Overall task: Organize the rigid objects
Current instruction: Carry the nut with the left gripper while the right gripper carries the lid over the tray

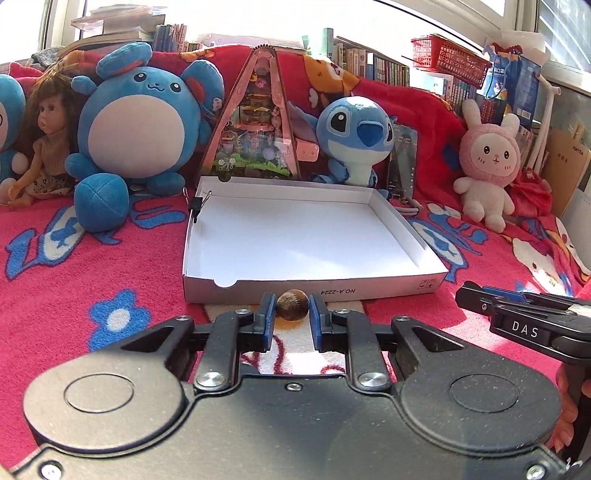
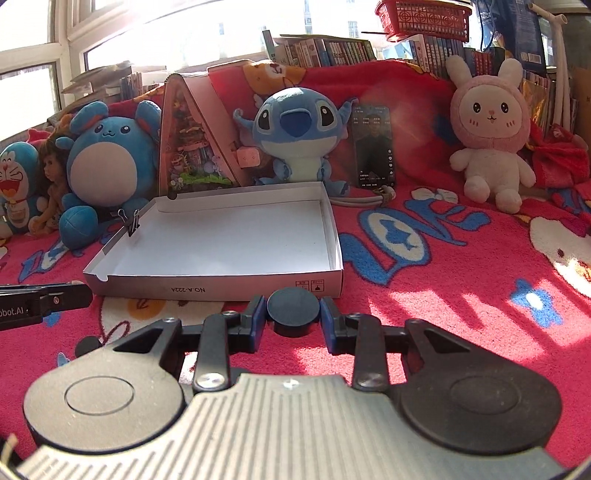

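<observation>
A shallow white cardboard box lies open on the red blanket, with a black binder clip on its left wall. My left gripper is shut on a small brown round stone ball, held just in front of the box's near wall. My right gripper is shut on a dark round disc, also held just before the near wall, towards the box's right corner. The right gripper's tip shows at the right of the left wrist view.
Behind the box stand a blue round plush, a doll, a triangular display case, a Stitch plush, a phone and a pink rabbit plush. Books and a red basket line the back.
</observation>
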{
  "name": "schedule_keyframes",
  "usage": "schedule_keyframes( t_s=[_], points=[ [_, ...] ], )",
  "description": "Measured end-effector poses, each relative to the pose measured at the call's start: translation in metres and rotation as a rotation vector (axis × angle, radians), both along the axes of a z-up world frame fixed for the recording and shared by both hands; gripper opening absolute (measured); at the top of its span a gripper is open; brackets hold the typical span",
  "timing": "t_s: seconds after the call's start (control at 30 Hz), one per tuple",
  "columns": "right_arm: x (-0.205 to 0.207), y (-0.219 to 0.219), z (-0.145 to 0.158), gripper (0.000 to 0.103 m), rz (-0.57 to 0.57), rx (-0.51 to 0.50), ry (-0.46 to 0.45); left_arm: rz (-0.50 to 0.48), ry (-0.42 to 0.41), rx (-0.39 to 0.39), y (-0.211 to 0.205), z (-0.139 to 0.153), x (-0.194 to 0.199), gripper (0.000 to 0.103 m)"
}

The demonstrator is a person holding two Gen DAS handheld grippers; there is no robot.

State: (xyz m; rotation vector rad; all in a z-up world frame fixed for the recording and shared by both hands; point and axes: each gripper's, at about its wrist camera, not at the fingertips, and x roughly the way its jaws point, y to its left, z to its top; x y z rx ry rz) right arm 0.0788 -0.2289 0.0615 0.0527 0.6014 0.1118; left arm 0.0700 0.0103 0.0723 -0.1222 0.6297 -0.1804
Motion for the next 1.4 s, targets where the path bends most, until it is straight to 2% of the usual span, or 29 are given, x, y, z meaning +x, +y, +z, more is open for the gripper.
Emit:
schedule_keyframes(
  t_s=[0.17,0.33,0.6,1.0,1.4],
  points=[
    [0.025,0.0,0.008,0.038,0.014,0.012,0.018,0.01,-0.002,-0.006,0.0,0.01,0.025,0.019],
    [0.052,-0.002,0.02,0.038,0.028,0.017,0.031,-0.005,0.044,-0.03,-0.001,0.009,0.062,0.019],
    [0.09,-0.002,0.027,0.038,0.034,0.033,0.08,0.026,0.071,0.003,-0.01,0.01,0.103,0.019],
    [0.126,0.011,0.005,0.038,0.015,0.025,0.155,0.065,0.155,0.08,-0.032,-0.02,0.14,0.019],
    [0.15,0.021,-0.013,0.038,0.003,-0.017,0.189,0.109,0.183,0.099,-0.038,-0.037,0.162,0.019]
  ],
)
